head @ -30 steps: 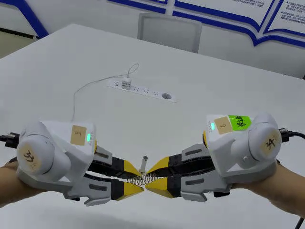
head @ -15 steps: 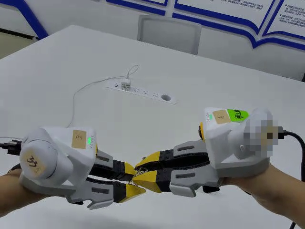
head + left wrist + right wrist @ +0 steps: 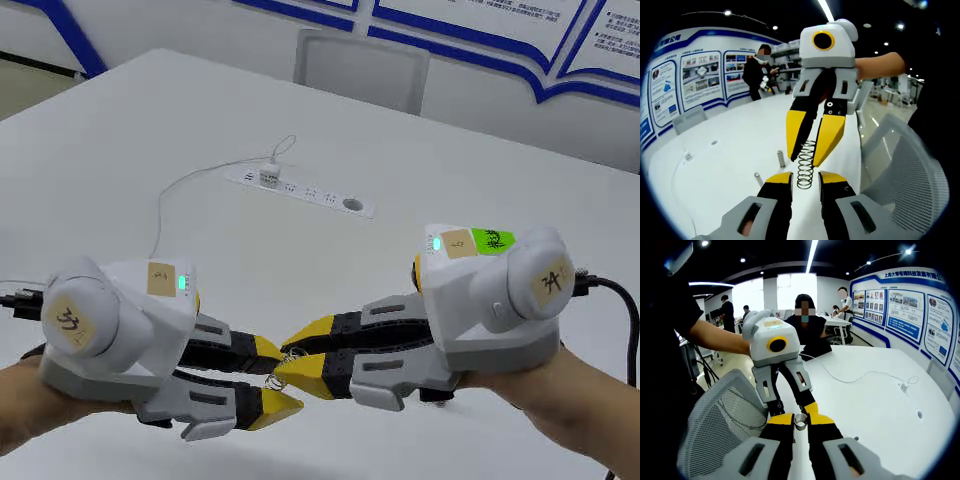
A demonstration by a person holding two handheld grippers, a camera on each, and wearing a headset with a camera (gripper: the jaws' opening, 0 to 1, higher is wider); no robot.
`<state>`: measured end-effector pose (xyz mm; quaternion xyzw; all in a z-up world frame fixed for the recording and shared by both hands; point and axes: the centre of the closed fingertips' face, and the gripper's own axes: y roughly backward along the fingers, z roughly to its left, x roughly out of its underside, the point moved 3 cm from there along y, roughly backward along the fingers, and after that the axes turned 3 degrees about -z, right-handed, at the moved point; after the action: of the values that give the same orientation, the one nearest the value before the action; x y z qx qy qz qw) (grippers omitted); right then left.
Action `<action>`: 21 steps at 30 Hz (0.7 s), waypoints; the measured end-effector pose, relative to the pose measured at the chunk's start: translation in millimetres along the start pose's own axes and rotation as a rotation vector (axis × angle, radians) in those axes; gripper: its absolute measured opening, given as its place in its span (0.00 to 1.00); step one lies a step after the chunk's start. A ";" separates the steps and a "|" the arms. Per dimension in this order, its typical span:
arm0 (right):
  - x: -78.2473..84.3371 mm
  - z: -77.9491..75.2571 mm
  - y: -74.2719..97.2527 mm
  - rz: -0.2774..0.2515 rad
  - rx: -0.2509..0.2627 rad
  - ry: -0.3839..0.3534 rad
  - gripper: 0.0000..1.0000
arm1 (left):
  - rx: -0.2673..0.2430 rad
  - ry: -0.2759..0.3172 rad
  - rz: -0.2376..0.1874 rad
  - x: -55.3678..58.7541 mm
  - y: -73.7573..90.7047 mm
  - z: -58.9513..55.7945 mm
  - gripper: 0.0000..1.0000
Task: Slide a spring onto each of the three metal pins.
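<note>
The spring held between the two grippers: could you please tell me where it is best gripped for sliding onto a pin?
Grip the spring by the coils at one end, jaws closing across its width from the side, as the left gripper does. It is a thin open coil, so its far end should probably stay free to pass over a pin.

The spring [image 3: 806,165] is bright, shiny metal wire, the pin [image 3: 781,158] at its nine o'clock duller grey metal, the left gripper [image 3: 806,176] and right gripper [image 3: 800,419] matt pale plastic with smooth yellow tips, and the table [image 3: 200,130] smooth matt white.
</note>
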<state>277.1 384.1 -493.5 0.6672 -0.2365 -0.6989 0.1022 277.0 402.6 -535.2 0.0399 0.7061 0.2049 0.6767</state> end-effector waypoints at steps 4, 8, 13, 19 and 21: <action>-2.1 -3.9 0.2 0.002 0.007 0.009 0.10 | -0.020 0.004 0.020 4.9 1.3 2.9 0.28; -2.3 -8.7 1.3 0.006 0.015 0.013 0.10 | -0.045 0.010 0.032 8.2 3.7 7.6 0.35; 2.0 -18.8 3.1 0.023 0.039 0.010 0.10 | -0.110 0.021 0.082 18.6 8.5 19.0 0.49; 4.9 -33.1 6.1 0.044 0.085 0.009 0.10 | -0.151 0.054 0.099 24.5 15.1 28.7 0.62; 7.3 -39.7 6.5 0.061 0.103 0.011 0.10 | -0.158 0.070 0.094 24.5 17.0 31.3 0.66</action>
<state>314.2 367.5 -496.8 0.6680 -0.2918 -0.6785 0.0906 301.7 433.7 -552.4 0.0124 0.7083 0.2928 0.6422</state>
